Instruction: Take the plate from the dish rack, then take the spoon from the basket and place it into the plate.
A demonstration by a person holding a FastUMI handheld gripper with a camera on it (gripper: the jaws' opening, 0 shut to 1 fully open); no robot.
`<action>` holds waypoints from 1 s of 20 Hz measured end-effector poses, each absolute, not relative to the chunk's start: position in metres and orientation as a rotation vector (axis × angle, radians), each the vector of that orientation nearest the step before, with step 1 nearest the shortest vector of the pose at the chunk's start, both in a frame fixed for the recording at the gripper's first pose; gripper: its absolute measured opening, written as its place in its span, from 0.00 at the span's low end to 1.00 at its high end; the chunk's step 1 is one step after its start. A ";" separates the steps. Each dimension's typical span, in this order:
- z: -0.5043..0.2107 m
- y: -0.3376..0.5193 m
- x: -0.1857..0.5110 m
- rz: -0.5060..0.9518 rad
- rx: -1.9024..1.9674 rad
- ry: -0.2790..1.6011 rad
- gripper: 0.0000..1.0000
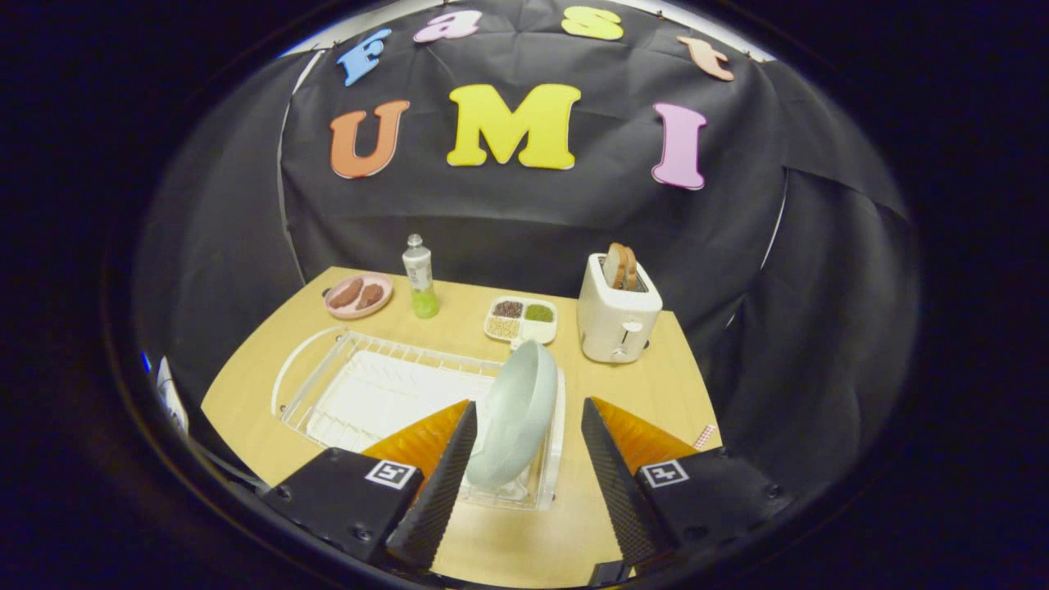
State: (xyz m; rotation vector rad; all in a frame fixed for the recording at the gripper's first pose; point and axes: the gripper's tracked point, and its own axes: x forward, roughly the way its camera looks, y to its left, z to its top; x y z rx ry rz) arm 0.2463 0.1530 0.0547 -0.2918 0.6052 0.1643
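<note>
Plate (515,414), pale green, stands on edge at the near-right end of the white dish rack (361,385) on the bench (246,410), slotted upright to drain. Gripper (524,426) fingers spread wide either side of it, not touching, lined up to pinch its rim.

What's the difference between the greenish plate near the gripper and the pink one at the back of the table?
The pale green plate stands on edge in the dish rack, between the open gripper fingers; the pink plate lies flat on the table beside a bottle. The green plate is empty; the pink plate holds two brown pieces of food. Both are round with raised rims.
</note>
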 end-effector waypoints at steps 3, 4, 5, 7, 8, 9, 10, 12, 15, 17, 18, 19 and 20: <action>0.043 0.158 0.268 0.110 -0.330 0.693 0.79; 0.038 0.156 0.275 0.092 -0.367 0.730 0.76; 0.036 0.153 0.282 0.058 -0.398 0.752 0.74; 0.037 0.141 0.297 -0.026 -0.456 0.779 0.69; 0.033 0.142 0.305 -0.032 -0.464 0.808 0.65; 0.027 0.148 0.306 -0.029 -0.460 0.843 0.56; 0.024 0.150 0.310 -0.037 -0.461 0.865 0.54; 0.013 0.146 0.314 -0.073 -0.467 0.940 0.45; 0.006 0.146 0.310 -0.112 -0.473 1.020 0.30; 0.008 0.148 0.310 -0.123 -0.488 1.018 0.26; 0.010 0.152 0.309 -0.133 -0.495 1.013 0.23; 0.010 0.155 0.307 -0.150 -0.506 1.006 0.22; 0.012 0.159 0.306 -0.173 -0.512 0.990 0.20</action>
